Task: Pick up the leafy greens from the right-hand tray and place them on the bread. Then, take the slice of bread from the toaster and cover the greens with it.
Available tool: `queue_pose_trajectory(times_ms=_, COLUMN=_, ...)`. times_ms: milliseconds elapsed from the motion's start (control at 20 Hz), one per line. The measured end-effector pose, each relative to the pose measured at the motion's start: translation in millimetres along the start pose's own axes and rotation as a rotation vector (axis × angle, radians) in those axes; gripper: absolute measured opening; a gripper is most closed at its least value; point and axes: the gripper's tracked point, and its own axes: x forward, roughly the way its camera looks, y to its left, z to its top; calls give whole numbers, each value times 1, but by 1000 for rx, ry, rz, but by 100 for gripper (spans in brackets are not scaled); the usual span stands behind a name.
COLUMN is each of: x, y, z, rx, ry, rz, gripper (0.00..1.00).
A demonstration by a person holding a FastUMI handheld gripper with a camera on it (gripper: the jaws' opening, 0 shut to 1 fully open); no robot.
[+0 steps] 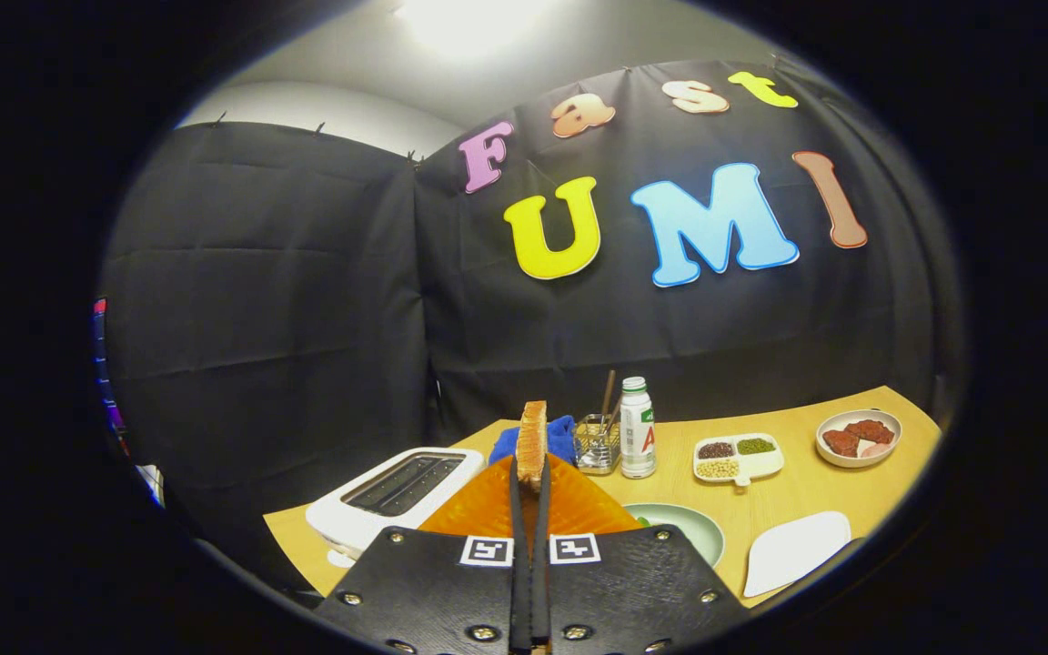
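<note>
The gripper (530, 473) pinches a bread slice (532, 440) edge-on above the wooden table (797, 500).

gripper (530, 473) | jaws nrly closed, pinching bread slice (532, 441) upright | raised above table lvl

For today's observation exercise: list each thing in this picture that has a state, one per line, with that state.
claw: shut on the bread slice.
bread slice: held upright on edge, lifted above the table.
toaster: slots empty.
bottle: upright, capped.
divided dish: compartments filled with beans or grains.
bowl: holds reddish food.
green plate: contents mostly hidden.
</note>
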Motion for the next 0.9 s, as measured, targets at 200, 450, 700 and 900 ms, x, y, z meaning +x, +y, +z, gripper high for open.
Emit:
queue_pose_trajectory(times_ms=200, x=3, y=-13, z=-14, rx=8, ry=28, rz=-21, gripper=0)
queue_pose_trajectory(times_ms=450, x=10, y=-28, z=-27, rx=24, ry=51, rz=-45, gripper=0)
queue_pose_trajectory(times_ms=700, x=21, y=-41, z=-49, rx=49, ry=83, rz=-85, gripper=1)
queue_pose_trajectory(times_ms=900, x=29, y=-39, z=-63, rx=67, ry=107, rz=-74, gripper=0)
